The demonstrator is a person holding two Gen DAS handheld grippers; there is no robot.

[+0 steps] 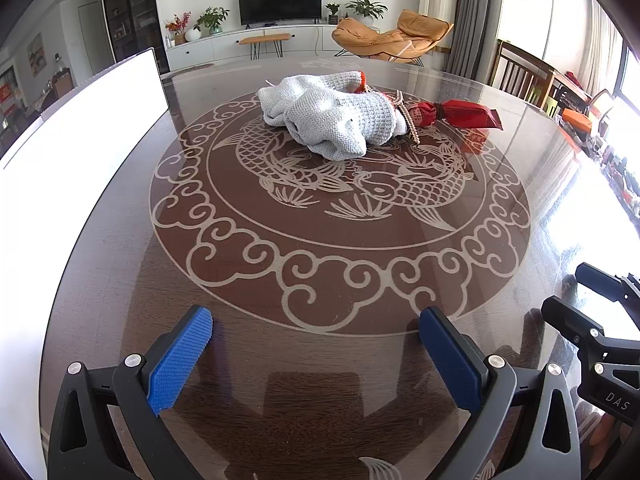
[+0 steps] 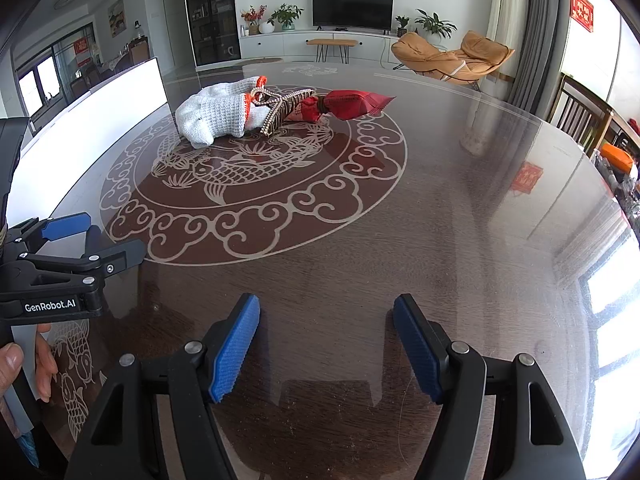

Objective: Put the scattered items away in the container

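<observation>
White container stands at the table's left edge; bare glass lies between it and the pile. Left gripper hovers low over the near table, jaws spread wide, nothing between them. Right gripper likewise spread and empty, just beside the left. Well ahead of both, on the fish motif: white knit gloves, touching a beaded striped item, then a red snack packet at the right. Living room behind: TV, orange lounge chair.
</observation>
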